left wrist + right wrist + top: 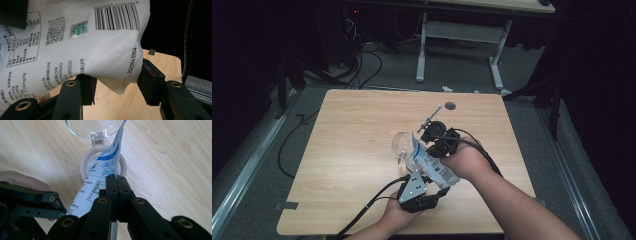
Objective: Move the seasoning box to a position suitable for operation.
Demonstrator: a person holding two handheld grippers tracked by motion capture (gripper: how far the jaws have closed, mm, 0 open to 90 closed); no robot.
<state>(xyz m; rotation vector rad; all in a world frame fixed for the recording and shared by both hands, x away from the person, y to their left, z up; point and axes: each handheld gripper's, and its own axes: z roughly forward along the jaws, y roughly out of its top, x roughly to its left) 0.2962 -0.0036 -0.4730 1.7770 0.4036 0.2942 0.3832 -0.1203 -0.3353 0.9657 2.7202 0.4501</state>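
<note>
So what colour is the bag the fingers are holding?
The bag is white with black print and a barcode, plus blue graphics near its top; the left gripper view shows it best.

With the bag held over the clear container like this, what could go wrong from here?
1. The left gripper has its jaws apart around the white bag's bottom corner, so the bag may hang mainly from the right gripper, pinched on one edge, and could slip or twist.
2. The bag's top leans against the clear container's rim; pushing might tip or shift it on the table.

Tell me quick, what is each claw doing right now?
Left gripper: open, jaws either side of the white bag's bottom corner.
Right gripper: shut on the white bag's edge.
</note>
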